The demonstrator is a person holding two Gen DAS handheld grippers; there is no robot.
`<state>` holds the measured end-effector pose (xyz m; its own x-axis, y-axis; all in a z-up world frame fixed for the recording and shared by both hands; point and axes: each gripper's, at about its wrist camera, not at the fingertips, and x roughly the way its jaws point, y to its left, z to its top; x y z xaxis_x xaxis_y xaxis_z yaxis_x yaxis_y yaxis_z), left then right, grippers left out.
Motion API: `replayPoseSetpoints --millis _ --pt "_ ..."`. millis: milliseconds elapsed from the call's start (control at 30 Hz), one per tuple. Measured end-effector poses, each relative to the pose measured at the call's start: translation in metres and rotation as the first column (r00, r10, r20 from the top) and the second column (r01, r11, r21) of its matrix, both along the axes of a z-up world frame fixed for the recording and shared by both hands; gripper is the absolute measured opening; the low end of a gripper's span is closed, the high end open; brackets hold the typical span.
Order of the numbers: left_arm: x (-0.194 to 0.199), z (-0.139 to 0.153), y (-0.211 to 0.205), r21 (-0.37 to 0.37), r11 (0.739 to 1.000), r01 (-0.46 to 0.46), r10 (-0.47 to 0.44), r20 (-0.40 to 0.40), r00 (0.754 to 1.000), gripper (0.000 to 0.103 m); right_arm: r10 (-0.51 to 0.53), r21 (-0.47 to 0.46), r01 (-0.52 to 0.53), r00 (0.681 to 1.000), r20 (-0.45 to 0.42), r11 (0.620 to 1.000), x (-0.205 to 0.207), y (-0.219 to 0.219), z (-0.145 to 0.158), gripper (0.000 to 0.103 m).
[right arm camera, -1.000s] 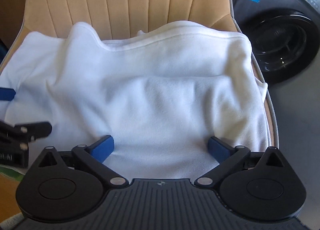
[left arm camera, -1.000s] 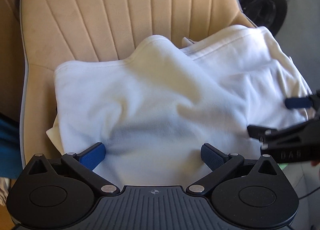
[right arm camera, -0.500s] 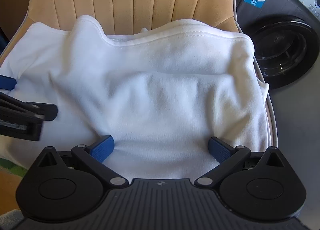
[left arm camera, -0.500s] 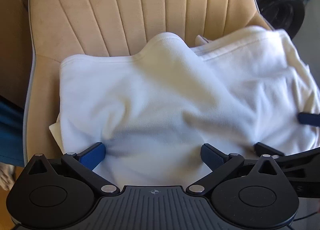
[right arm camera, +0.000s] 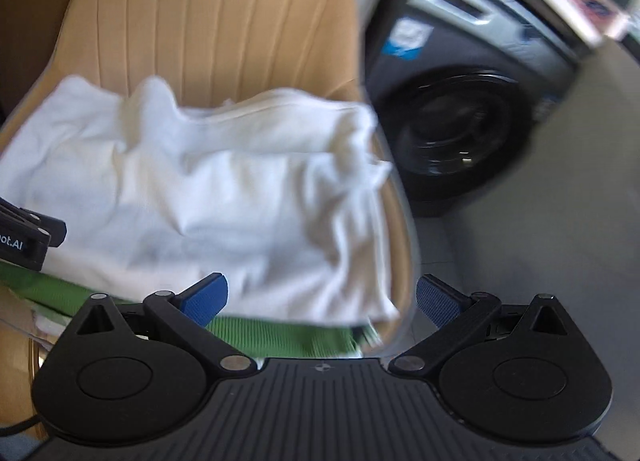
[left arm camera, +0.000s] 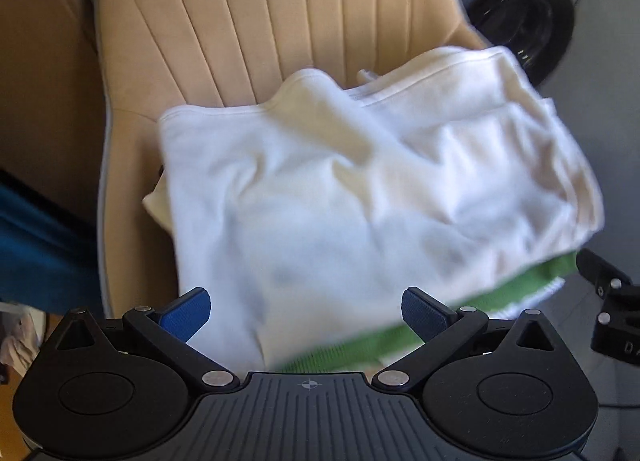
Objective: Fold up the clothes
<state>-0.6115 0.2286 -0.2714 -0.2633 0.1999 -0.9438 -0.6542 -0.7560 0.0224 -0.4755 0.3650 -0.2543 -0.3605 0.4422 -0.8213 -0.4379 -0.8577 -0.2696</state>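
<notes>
White garment (left arm camera: 360,189), folded and rumpled, lies on the tan chair (left arm camera: 256,21) seat, its near edge over a green ribbed cloth (right arm camera: 276,335) at the seat's front, while left gripper (left arm camera: 306,311) and right gripper (right arm camera: 320,297) hover there, jaws apart, holding nothing.

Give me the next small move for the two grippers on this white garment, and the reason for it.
Probably bring the left gripper forward to flatten the raised ridge across the white garment. Both grippers are open and hold nothing; the right gripper is off the cloth. The garment lies folded but rumpled on the tan chair, over a green item.
</notes>
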Motion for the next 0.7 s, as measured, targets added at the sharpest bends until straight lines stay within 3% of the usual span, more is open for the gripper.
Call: replayPoseSetpoints --millis 100,233,333,433,533,600,700 --pt "0.02 0.023 -0.023 0.08 0.997 -0.009 0.002 0.082 0.997 0.102 -0.085 -0.033 0.084 0.996 -0.037 0.996 0.04 -0.016 0.024 0.103" --pt "0.059 0.058 -0.056 0.146 0.988 0.043 -0.049 0.041 0.998 0.102 -0.254 -0.126 0.246 0.966 -0.051 0.961 0.091 -0.045 0.045 0.103" --pt "0.096 0.083 -0.094 0.187 0.98 0.075 -0.09 0.071 0.993 0.102 -0.363 -0.201 0.352 0.932 -0.015 0.914 0.127 -0.078 0.056 0.103" --pt "0.134 0.105 -0.135 0.187 0.977 0.104 -0.113 0.039 0.993 0.102 -0.309 -0.156 0.325 0.943 0.12 0.933 0.143 -0.123 0.063 0.103" --pt "0.157 0.132 -0.17 0.201 0.975 0.094 -0.086 -0.046 0.995 0.102 -0.324 -0.134 0.337 0.94 0.109 0.932 0.166 -0.159 0.082 0.103" --pt "0.166 0.14 -0.178 0.192 0.977 0.095 -0.083 -0.074 0.994 0.102 -0.379 -0.19 0.377 0.925 0.028 0.907 0.183 -0.174 0.099 0.103" --pt "0.177 0.149 -0.183 0.168 0.981 0.102 -0.085 -0.104 0.991 0.102 -0.388 -0.234 0.375 0.922 -0.01 0.897 0.194 -0.189 0.115 0.103"
